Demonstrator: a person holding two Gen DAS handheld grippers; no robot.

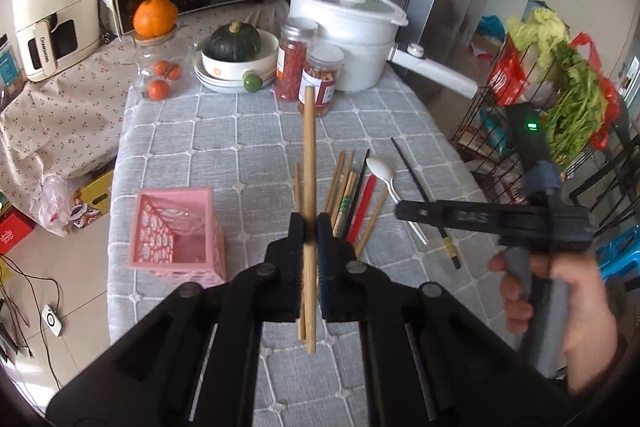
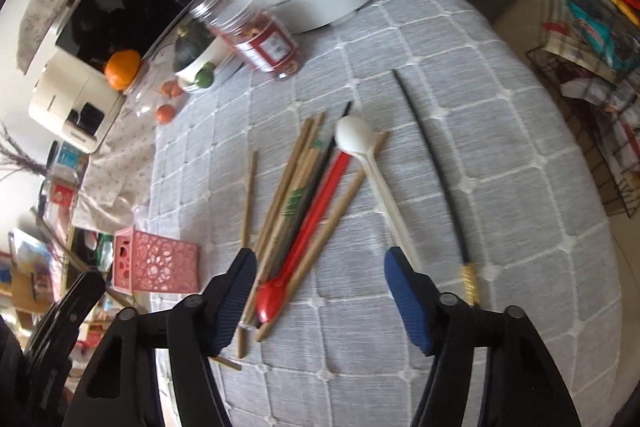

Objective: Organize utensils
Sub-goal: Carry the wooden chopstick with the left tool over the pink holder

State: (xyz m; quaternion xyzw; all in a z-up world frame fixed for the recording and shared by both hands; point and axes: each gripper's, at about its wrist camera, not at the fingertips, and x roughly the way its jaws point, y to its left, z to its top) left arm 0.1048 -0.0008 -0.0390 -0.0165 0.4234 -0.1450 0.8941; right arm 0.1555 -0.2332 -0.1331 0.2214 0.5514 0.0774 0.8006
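Observation:
My left gripper (image 1: 310,219) is shut on a wooden chopstick (image 1: 309,147) that stands upright above the grey checked tablecloth (image 1: 248,131). A second wooden stick (image 1: 298,187) shows just left of it; whether it is gripped or lying on the cloth I cannot tell. A pink lattice basket (image 1: 176,239) (image 2: 154,263) stands to the left. My right gripper (image 2: 320,255) (image 1: 402,209) is open, hovering over a pile of wooden chopsticks (image 2: 296,187), a red spoon (image 2: 316,223) and a white spoon (image 2: 356,135). A black chopstick (image 2: 432,163) lies apart to the right.
At the table's far end stand a white lidded pot (image 1: 344,27), two jars (image 1: 320,79), stacked dishes holding a green squash (image 1: 236,55) and loose oranges. A microwave and a cream appliance sit behind. A wire rack of vegetables (image 1: 560,87) stands off the right edge.

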